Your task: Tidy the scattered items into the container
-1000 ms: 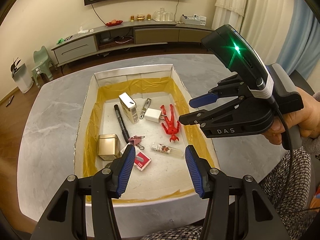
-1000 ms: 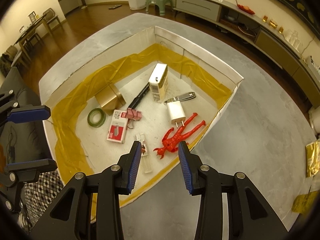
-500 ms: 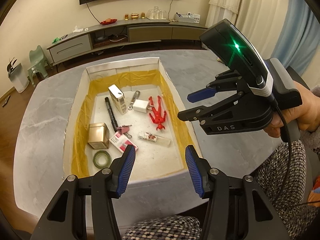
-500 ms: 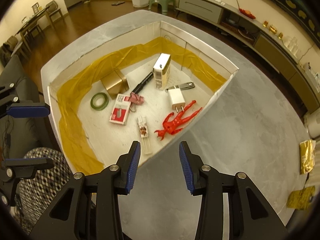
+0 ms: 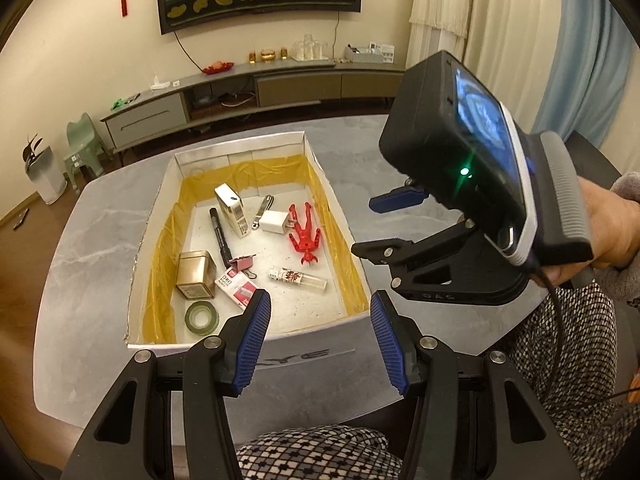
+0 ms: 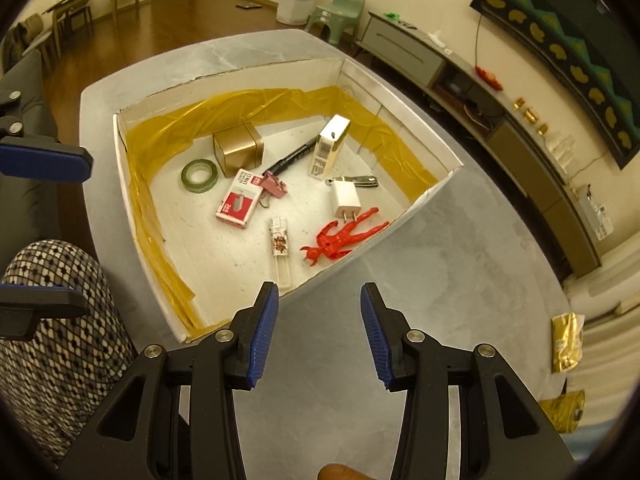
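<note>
So the container (image 5: 320, 326) is a shallow white box with yellowish film around the inner walls, sitting on the grey marble-look table (image 5: 96, 240), and pretty much everything looks to be in it already. Inside I count a gold tin (image 5: 195, 274), a green tape roll (image 5: 202, 317), a red-and-white staple box (image 5: 237, 288), a pink binder clip (image 5: 246, 263), a black marker (image 5: 220, 237), a small carton (image 5: 233, 210), nail clippers (image 5: 263, 212), a white charger plug (image 5: 276, 224), a red toy figure (image 5: 305, 234) and a clear lighter (image 5: 298, 277).

I don't see anything loose on the tabletop around the box, so my guess is the tidying is basically finished. Only leftovers I can spot are a couple of gold foil packets (image 6: 565, 342) off past the table's far edge in the right wrist view, can't tell if they count.

Both tools are empty with fingers spread wide: left gripper (image 5: 320, 338) hangs over the near wall of the box, right gripper (image 6: 316, 332) over bare table just beside the box corner.

Writing: "DAS" is moulded on the right gripper's body, and there's faded lettering on the box's outer front wall I can't make out. Staple box print is too small to read.
</note>
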A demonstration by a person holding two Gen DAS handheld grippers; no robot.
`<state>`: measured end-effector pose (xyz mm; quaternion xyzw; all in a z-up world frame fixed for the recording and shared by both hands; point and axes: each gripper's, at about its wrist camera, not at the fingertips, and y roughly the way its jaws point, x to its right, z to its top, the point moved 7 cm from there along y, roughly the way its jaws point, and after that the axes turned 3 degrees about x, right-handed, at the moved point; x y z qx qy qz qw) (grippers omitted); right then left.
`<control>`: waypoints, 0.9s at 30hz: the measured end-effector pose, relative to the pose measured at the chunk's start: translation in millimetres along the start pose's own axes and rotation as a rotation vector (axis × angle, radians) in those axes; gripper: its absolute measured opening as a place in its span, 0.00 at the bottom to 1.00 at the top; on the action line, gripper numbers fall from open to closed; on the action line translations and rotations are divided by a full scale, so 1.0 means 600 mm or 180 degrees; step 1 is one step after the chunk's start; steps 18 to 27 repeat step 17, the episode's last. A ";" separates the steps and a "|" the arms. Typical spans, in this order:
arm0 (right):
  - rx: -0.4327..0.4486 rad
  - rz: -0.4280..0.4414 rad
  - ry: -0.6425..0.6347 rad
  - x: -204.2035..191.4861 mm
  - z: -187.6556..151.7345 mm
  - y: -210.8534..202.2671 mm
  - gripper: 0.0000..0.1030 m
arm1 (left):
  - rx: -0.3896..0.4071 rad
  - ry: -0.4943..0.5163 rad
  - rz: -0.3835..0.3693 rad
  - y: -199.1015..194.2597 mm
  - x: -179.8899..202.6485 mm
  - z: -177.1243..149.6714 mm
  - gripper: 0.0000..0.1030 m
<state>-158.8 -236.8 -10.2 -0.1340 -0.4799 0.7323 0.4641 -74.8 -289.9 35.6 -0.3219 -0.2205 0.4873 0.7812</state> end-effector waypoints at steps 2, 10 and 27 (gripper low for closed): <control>-0.0006 0.0003 0.0065 0.002 -0.003 -0.002 0.45 | 0.0037 -0.0043 -0.0004 -0.006 0.000 -0.003 0.52; 0.0032 0.0163 0.0325 0.002 -0.012 -0.008 0.44 | 0.0137 -0.0238 -0.0002 -0.017 -0.006 -0.008 0.52; 0.0056 0.0149 0.0174 -0.021 -0.006 -0.011 0.45 | 0.0117 -0.0269 -0.0026 -0.009 -0.007 -0.012 0.52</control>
